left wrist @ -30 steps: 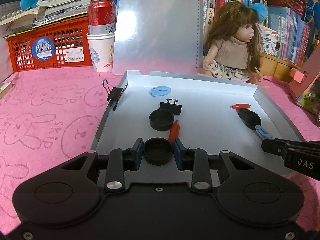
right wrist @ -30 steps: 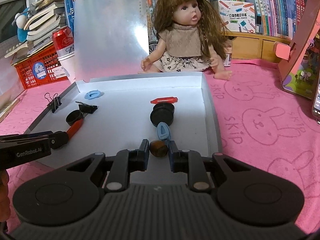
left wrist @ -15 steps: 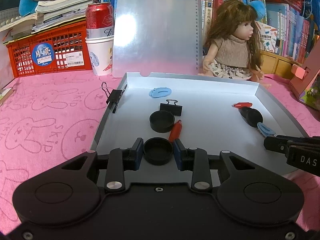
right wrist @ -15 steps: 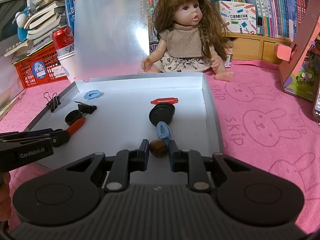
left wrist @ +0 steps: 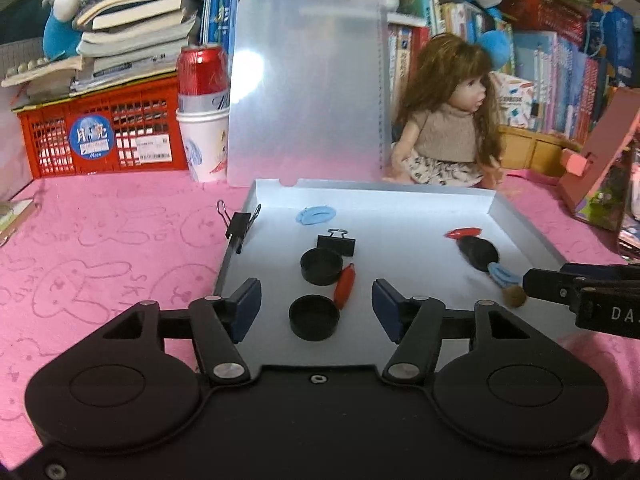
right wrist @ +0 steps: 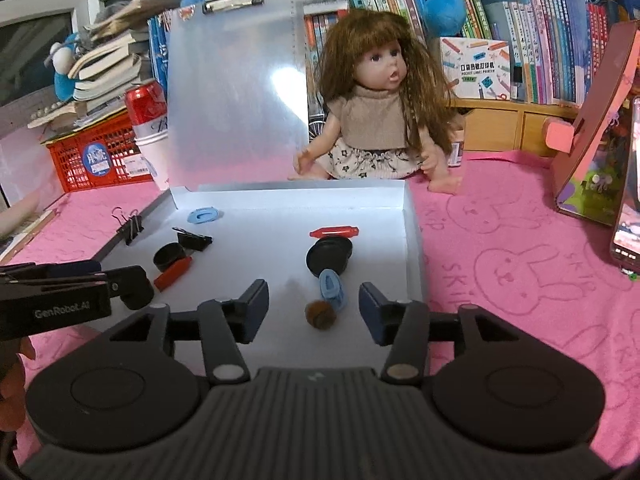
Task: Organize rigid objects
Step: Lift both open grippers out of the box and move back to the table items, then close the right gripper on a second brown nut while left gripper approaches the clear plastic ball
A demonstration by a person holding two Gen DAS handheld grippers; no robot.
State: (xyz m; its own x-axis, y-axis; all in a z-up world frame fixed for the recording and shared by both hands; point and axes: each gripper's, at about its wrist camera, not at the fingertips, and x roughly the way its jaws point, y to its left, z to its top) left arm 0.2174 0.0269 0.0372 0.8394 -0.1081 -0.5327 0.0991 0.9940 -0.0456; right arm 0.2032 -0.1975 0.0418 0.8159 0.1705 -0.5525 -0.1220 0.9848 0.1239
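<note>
Since a second ago both grippers have let go: the left gripper point(left wrist: 316, 306), then clamped on a black cap point(left wrist: 314, 317), now has jaws apart and opening, the cap lying free between them, touching neither pad. The right gripper point(right wrist: 313, 307), then pinched on a small brown ball point(right wrist: 320, 313), likewise stands apart and opening, the ball loose between its fingers on the tray floor.

Landmark: the shallow white tray point(left wrist: 400, 196) on the pink bunny-print cloth point(left wrist: 100, 248).

- Behind the tray: translucent clipboard point(left wrist: 304, 80) upright at its far left corner; long-haired doll point(right wrist: 376, 104) seated at the far edge; red can point(left wrist: 202, 76) stacked in a paper cup point(left wrist: 202, 148) and a red basket point(left wrist: 100, 136) off to the far left.
- On the tray's left rim: black binder clip point(left wrist: 239, 226).
- Inside the tray, left half: second black cap point(left wrist: 321, 266) beyond the released one, a red capsule-shaped piece point(left wrist: 345, 286) leaning beside both, another binder clip point(left wrist: 337, 243) just behind, a pale blue oval piece point(left wrist: 316, 215) near the far wall.
- Inside the tray, right half: black round lid point(right wrist: 329, 255), red piece point(right wrist: 334, 232) just behind it, blue clip-like piece point(right wrist: 332, 288) just in front, touching or nearly touching the lid; the ball nearest the front edge.
- A person's fingers point(right wrist: 12, 376) show at the left edge of the right wrist view, under the left gripper.
</note>
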